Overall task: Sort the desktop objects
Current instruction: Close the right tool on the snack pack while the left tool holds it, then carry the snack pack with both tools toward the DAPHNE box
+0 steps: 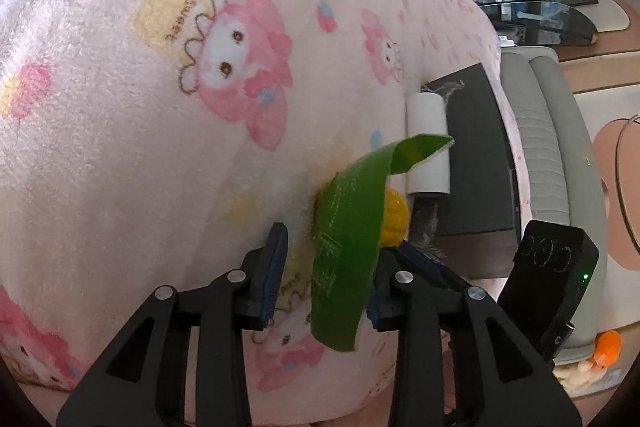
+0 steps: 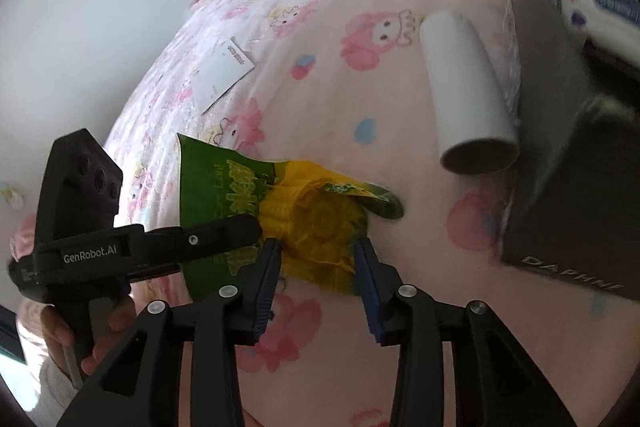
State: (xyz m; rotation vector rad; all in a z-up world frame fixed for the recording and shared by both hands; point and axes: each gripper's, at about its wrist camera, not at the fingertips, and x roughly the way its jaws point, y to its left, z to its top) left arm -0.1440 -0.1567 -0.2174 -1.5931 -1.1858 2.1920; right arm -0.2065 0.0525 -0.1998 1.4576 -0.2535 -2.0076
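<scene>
You are working on a big pink blanket (image 1: 160,147), and you are in the middle of picking one thing off it to sort.

A dark box (image 2: 560,167) sits off to the right of your right gripper (image 2: 318,259), and it looks like a good home for things. A white roll (image 2: 464,91) lies ahead of that gripper and a bit to the right, just beside the box. A white card (image 2: 220,75) lies far ahead, to the left.

The thing in hand is the green wrapper (image 1: 348,235). It stands up between the two fingers of your left gripper (image 1: 326,279). Those fingers are apart. The wrapper leans on the right one, and there is a gap on the left side, so nothing is squeezed.

The wrapper's yellow end (image 2: 316,223) sits right between the tips of your right gripper. Those fingers are partly apart too. I cannot tell if they pinch the yellow end or only sit beside it.

Next, I think you should close one gripper firmly on the wrapper, lift it, and carry it right, to the box. It is floppy, so it may slip out.
</scene>
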